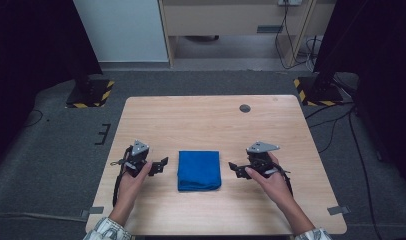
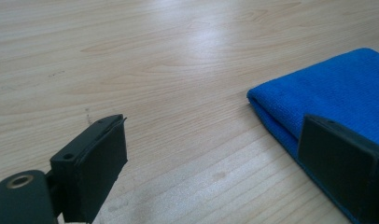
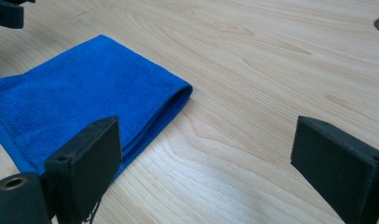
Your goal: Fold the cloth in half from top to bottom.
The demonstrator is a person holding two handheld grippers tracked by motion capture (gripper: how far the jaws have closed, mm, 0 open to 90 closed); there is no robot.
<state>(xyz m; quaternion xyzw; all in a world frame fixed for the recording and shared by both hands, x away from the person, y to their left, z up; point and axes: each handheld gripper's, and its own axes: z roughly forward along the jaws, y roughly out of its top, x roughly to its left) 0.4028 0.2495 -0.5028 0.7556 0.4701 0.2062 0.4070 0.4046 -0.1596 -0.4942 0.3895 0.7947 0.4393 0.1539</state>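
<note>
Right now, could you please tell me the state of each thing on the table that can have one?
Blue cloth: folded, lying flat, untouched.
Left tongs: open, empty, beside the cloth's left edge.
Right tongs: open, empty, beside the cloth's right edge.
Table: bare wood around the cloth.

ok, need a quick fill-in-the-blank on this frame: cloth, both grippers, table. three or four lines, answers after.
1. The folded cloth lying between the two grippers is ____ in colour.
2. The jaws of the left hand-held gripper stand ____, with nothing between them.
3. The right hand-held gripper is ____ the cloth, not touching it.
4. The table top is made of light ____.

Missing words: blue; open; beside; wood
</note>
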